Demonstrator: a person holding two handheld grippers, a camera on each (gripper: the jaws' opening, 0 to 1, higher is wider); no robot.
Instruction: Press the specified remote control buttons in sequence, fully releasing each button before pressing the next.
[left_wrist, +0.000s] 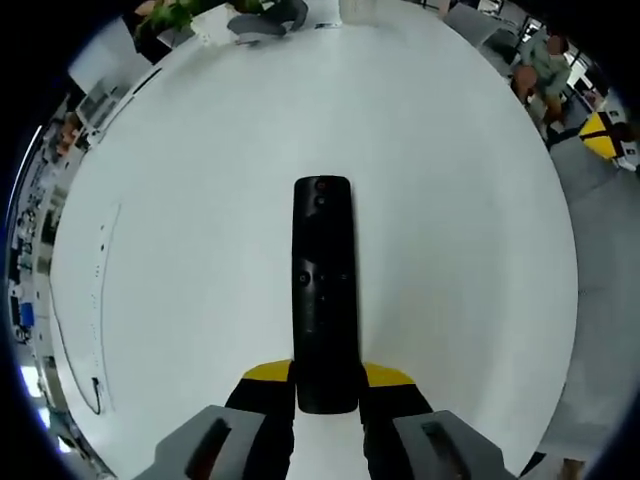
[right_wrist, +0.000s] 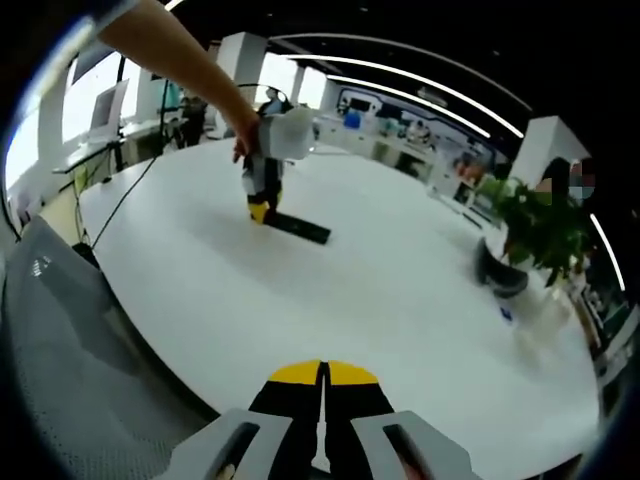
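Yellow-tipped left gripper (left_wrist: 327, 385) at bottom centre of the left gripper view, jaws clamped on the near end of the black remote (left_wrist: 323, 290). Remote flat on the white table (left_wrist: 470, 230), running up to mid-frame. In the right gripper view, right gripper (right_wrist: 323, 385) at bottom centre, jaws pressed together, holding nothing. Potted plant (right_wrist: 527, 235) at right.

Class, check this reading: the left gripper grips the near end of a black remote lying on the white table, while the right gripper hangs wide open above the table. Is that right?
One detail is wrong. The right gripper is shut, its jaws pressed together, as the right gripper view shows. The rest holds: the left gripper grips the near end of the black remote on the white table.
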